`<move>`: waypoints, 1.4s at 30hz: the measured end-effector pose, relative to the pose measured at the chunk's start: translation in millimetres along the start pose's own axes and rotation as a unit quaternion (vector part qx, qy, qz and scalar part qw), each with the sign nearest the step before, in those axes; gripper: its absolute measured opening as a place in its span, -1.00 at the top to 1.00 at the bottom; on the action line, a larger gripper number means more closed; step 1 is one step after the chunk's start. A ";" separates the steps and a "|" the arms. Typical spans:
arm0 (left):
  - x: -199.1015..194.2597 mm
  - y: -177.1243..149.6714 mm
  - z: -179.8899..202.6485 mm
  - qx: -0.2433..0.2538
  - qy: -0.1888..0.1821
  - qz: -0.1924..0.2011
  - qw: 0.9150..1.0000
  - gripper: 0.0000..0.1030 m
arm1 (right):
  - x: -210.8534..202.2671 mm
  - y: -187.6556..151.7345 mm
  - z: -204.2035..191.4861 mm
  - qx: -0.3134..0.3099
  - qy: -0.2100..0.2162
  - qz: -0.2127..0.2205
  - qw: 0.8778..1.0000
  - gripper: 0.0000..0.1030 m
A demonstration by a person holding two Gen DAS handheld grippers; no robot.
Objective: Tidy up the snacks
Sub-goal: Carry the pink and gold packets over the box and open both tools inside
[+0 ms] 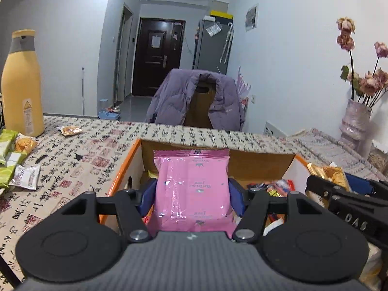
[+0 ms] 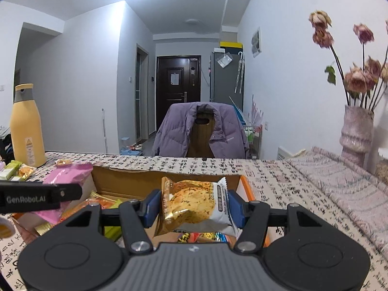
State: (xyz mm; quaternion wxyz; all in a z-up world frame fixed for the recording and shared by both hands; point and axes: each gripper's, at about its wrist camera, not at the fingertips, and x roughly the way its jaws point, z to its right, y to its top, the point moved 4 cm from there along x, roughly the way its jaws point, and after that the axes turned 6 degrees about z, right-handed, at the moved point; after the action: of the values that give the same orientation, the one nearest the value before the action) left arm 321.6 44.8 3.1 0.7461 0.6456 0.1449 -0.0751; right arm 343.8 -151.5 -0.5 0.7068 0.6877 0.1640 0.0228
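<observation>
Holding now, left wrist view: the left gripper (image 1: 192, 194) pinches a pink snack packet (image 1: 192, 191) between its blue pads, upright, over the open cardboard box (image 1: 262, 161).
Box, left wrist view: its orange-edged rim sits on the printed tablecloth (image 1: 80, 160); more wrappers lie inside at 3 o'clock from the pink packet.
Loose snacks, left wrist view: green packets (image 1: 7, 145) and a small white packet (image 1: 25, 177) wait on the cloth at 9 o'clock, near the yellow bottle (image 1: 21, 84); one small golden packet (image 1: 70, 130) lies alone at 10 o'clock.
Other tool, left wrist view: the right gripper (image 1: 334, 179) shows at 3 o'clock with a gold wrapper.
Holding now, right wrist view: the right gripper pinches a golden cookie packet (image 2: 194, 208) between its pads, above the box.
Left side, right wrist view: the left gripper's black finger and the pink packet show at 9 o'clock.
Step, my guess: both snacks are being carried to the box for dropping in.
Next move, my guess: lower each packet into a free spot, then spread the jaws so it falls flat. After that, go back for the loose ones at 9 o'clock.
</observation>
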 end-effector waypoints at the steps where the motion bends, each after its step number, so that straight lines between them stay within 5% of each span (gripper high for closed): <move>1: 3.0 -2.8 -1.0 0.000 -0.004 -0.006 1.000 -0.22 | -0.5 -1.7 0.0 -0.002 0.000 -0.002 1.000 -0.13; 7: 4.7 -7.8 -11.9 -0.015 -0.014 -0.013 1.000 -0.25 | 4.6 -9.9 5.8 0.012 0.006 -0.031 0.999 -0.35; 9: 2.3 -7.5 -15.1 -0.022 -0.015 -0.007 1.000 -0.39 | 5.1 -11.1 10.0 0.025 0.011 -0.039 0.999 -0.49; 12: -2.6 -5.3 -19.0 -0.034 -0.011 0.006 0.999 -0.91 | 1.5 -11.9 14.2 0.042 0.012 -0.035 0.998 -1.00; 27: -6.5 0.0 -19.4 -0.045 0.007 0.025 0.999 -1.00 | -2.4 -10.6 20.4 0.036 -0.007 -0.015 0.999 -1.00; 42: -50.6 14.4 -13.9 -0.039 -0.002 0.037 0.999 -1.00 | -40.7 13.2 12.6 0.026 0.005 -0.003 1.000 -1.00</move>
State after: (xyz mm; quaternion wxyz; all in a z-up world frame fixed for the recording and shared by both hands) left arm 276.3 56.9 30.8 0.7733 0.6207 0.1223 -0.0424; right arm 311.2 -173.5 20.6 0.6879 0.7052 0.1703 0.0195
